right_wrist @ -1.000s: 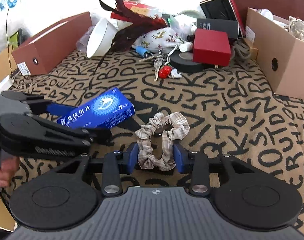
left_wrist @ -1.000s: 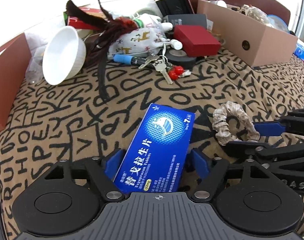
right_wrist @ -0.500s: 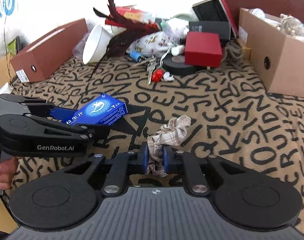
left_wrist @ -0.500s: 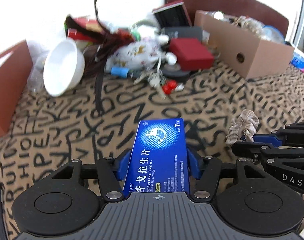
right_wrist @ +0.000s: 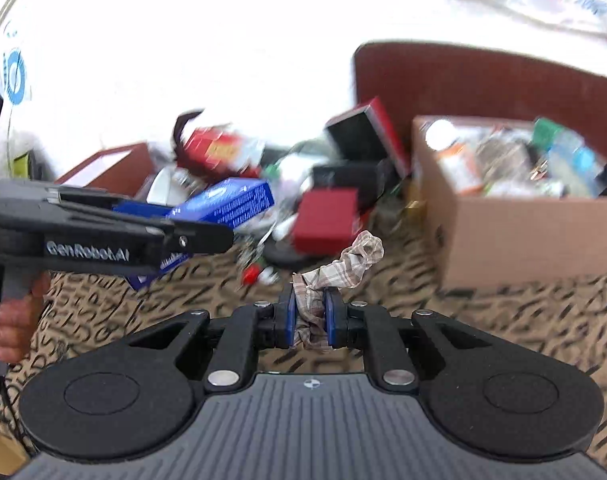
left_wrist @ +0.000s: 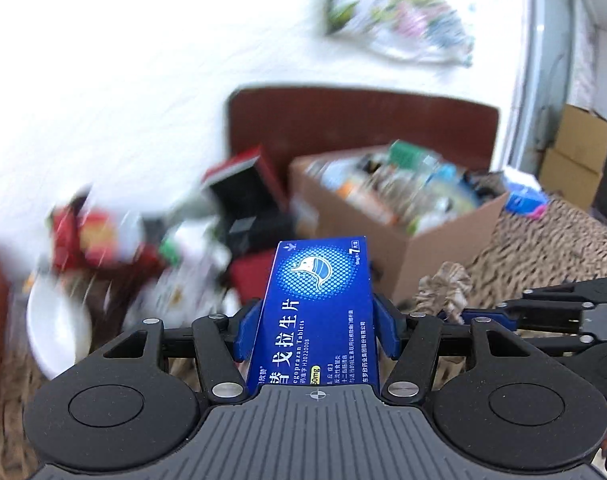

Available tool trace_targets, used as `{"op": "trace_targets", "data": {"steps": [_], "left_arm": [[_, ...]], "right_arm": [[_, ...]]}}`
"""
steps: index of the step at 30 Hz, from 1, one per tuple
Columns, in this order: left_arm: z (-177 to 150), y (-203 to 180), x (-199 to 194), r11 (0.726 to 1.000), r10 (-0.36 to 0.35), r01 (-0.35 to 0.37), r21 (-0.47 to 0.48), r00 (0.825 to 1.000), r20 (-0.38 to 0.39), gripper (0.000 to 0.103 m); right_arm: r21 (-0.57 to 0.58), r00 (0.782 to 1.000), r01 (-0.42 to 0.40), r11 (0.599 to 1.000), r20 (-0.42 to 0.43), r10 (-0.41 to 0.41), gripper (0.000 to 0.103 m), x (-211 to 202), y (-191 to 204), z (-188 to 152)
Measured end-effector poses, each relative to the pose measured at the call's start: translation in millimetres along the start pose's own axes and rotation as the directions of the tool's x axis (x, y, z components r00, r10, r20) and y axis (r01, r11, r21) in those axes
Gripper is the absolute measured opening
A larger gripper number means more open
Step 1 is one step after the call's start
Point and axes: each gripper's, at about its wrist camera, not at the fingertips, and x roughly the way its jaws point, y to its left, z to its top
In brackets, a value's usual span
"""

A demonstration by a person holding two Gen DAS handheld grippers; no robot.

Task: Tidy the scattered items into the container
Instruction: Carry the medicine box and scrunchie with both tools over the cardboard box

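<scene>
The left tongs [left_wrist: 315, 330] clamp the blue tablet box [left_wrist: 317, 308] lengthwise; the right tongs [right_wrist: 310, 322] pinch the plaid scrunchie [right_wrist: 343, 268], bunched forward.

Matte black, both grippers — left gripper [left_wrist: 316, 330] and right gripper [right_wrist: 310, 318] alike. Ribbed grey housing at the base, flanked by two round black discs. Angular black linkages pinned with silver screws; blue pads [left_wrist: 384, 330] on the fingers. White "GenRobot.AI" lettering along the left one's side — bare hand [right_wrist: 9, 330] on its grip.
</scene>
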Motion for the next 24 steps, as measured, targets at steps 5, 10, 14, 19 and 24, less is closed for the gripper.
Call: {"op": "trace_targets", "data": {"steps": [5,10,14,19,24], "left_arm": [[61,-23,29,0.999,-0.048,0.047,0.020,0.998,0.044,0.060],[110,-43,82,0.999,-0.053,0.052,0.017,0.998,0.038,0.061],[142,-55,137,0.999,-0.025,0.025,0.025,0.999,0.024,0.061],[169,-59,198,1.000,0.011,-0.011,0.022,1.000,0.014,0.061],[179,-56,252,0.999,0.038,-0.037,0.009,0.998,-0.040,0.061]], "right_arm": [[0.015,0.997,0.046,0.999,0.067,-0.047,0.017,-8,-39,39],[0.008,0.988,0.107,0.994,0.111,-0.107,0.017,-4,-82,81],[0.014,0.984,0.145,0.989,0.101,-0.146,0.017,20,-119,104],[0.019,0.985,0.158,0.987,0.068,-0.158,0.017,59,-159,127],[0.016,0.984,0.174,0.985,0.042,-0.174,0.017,99,-190,146]]}}
